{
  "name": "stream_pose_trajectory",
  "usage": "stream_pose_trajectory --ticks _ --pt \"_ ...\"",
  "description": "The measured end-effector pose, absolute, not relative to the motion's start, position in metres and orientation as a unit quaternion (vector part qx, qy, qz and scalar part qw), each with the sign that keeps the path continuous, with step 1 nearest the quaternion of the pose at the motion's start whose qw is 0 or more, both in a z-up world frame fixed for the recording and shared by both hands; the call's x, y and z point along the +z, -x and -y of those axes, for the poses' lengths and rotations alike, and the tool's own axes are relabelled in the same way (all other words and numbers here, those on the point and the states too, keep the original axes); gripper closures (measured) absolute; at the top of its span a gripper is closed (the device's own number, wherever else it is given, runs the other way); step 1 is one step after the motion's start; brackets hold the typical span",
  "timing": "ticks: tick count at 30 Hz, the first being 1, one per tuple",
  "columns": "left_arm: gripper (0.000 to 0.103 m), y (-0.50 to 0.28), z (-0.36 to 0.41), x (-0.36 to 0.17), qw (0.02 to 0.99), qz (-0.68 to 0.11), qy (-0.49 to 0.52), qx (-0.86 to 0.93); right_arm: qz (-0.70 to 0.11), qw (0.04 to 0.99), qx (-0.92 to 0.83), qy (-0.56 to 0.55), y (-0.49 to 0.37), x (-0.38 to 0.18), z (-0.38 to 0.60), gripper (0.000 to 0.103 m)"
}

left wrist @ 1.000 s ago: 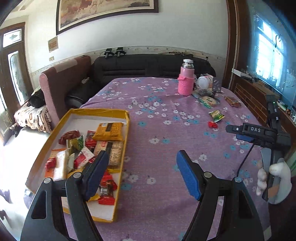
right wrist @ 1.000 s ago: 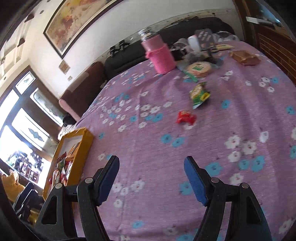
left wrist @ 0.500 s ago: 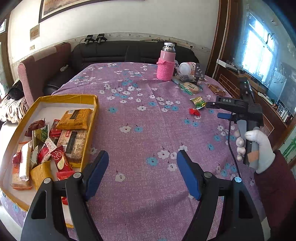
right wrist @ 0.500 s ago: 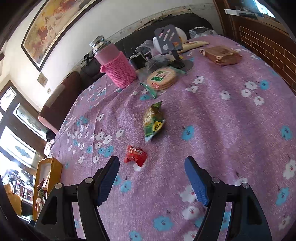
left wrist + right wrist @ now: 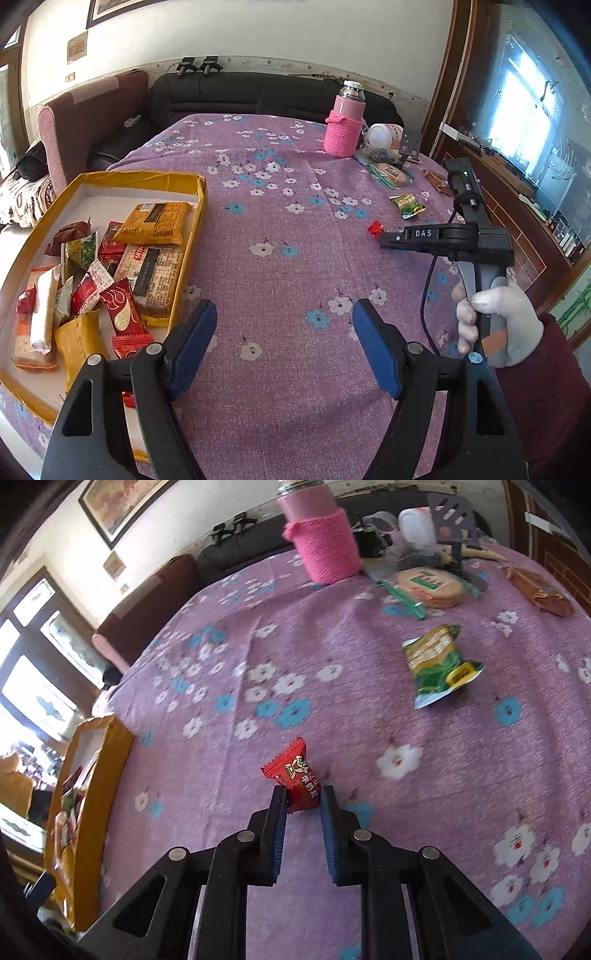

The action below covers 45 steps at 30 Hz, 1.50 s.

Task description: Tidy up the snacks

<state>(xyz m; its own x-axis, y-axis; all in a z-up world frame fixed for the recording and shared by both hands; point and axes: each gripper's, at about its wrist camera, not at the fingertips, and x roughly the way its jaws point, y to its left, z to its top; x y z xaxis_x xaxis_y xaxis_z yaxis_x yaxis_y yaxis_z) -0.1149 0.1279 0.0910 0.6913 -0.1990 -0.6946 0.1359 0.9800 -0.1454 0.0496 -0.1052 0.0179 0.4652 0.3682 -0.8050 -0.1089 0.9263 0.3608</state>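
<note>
My right gripper (image 5: 303, 794) is shut on a small red candy packet (image 5: 297, 775) that rests on the purple flowered tablecloth (image 5: 258, 627). In the left wrist view the same red packet (image 5: 376, 228) lies at the tip of the right gripper (image 5: 386, 240). My left gripper (image 5: 284, 321) is open and empty above the cloth, just right of the yellow tray (image 5: 147, 181), which holds several snack packets. A green snack bag (image 5: 437, 661) lies beyond the red packet, also seen in the left wrist view (image 5: 408, 203).
A pink-sleeved flask (image 5: 345, 125) stands at the far side, with a round cracker pack (image 5: 430, 587), a brown packet (image 5: 539, 590) and a white jar (image 5: 386, 134) near it. A sofa (image 5: 229, 96) lies behind the table. The tray (image 5: 107, 738) sits at the left edge.
My right gripper moved forward and down to the red candy packet and closed on it. The left gripper's view swung right, away from the tray; its jaws stayed open.
</note>
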Motion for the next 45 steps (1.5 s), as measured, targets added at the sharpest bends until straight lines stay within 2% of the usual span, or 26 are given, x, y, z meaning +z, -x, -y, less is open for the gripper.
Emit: stream_pose_trajectory --ticks 4,6,8,9,10,14,16,18,24,29,32,34,36,45 --pt "0.027 0.116 -0.126 0.092 0.919 -0.380 0.040 -0.096 -0.520 0.801 0.270 -0.117 -0.019 0.025 0.082 0.081" --pt "0.027 0.114 -0.122 0.087 0.915 -0.387 0.042 -0.103 -0.513 0.806 0.275 -0.107 -0.008 0.035 0.081 0.080" --pt "0.027 0.112 -0.117 0.082 0.911 -0.395 0.041 -0.114 -0.506 0.812 0.266 -0.117 -0.006 0.041 0.090 0.072" --pt "0.027 0.111 -0.114 0.080 0.909 -0.398 0.040 -0.118 -0.501 0.816 0.258 -0.125 -0.007 0.043 0.096 0.062" --pt "0.027 0.111 -0.111 0.078 0.907 -0.400 0.037 -0.122 -0.494 0.824 0.243 -0.132 -0.010 0.046 0.103 0.058" --pt "0.027 0.107 -0.101 0.073 0.902 -0.407 0.028 -0.138 -0.439 0.870 0.139 -0.175 -0.027 0.056 0.154 0.057" --pt "0.027 0.103 -0.097 0.070 0.899 -0.411 0.028 -0.149 -0.418 0.882 0.087 -0.197 -0.042 0.058 0.182 0.041" --pt "0.027 0.095 -0.091 0.065 0.893 -0.416 0.029 -0.168 -0.411 0.885 0.056 -0.212 -0.061 0.056 0.200 0.038" --pt "0.027 0.061 -0.067 0.049 0.878 -0.432 -0.005 -0.206 -0.442 0.882 0.021 -0.162 -0.117 0.033 0.188 0.037" --pt "0.028 0.039 -0.048 0.031 0.865 -0.450 -0.041 -0.218 -0.454 0.884 0.011 -0.107 -0.126 0.017 0.167 0.036" --pt "0.029 0.033 -0.040 0.025 0.861 -0.454 -0.053 -0.221 -0.452 0.888 0.003 -0.083 -0.122 0.017 0.161 0.048" --pt "0.048 0.033 -0.035 0.025 0.867 -0.446 -0.069 -0.211 -0.450 0.890 -0.003 -0.072 -0.119 0.017 0.160 0.070" --pt "0.084 0.031 -0.035 0.026 0.868 -0.444 -0.069 -0.209 -0.450 0.890 0.002 -0.077 -0.115 0.017 0.161 0.071" --pt "0.083 0.053 -0.071 0.051 0.887 -0.420 -0.006 -0.192 -0.435 0.890 0.048 -0.124 -0.068 0.046 0.152 0.071"
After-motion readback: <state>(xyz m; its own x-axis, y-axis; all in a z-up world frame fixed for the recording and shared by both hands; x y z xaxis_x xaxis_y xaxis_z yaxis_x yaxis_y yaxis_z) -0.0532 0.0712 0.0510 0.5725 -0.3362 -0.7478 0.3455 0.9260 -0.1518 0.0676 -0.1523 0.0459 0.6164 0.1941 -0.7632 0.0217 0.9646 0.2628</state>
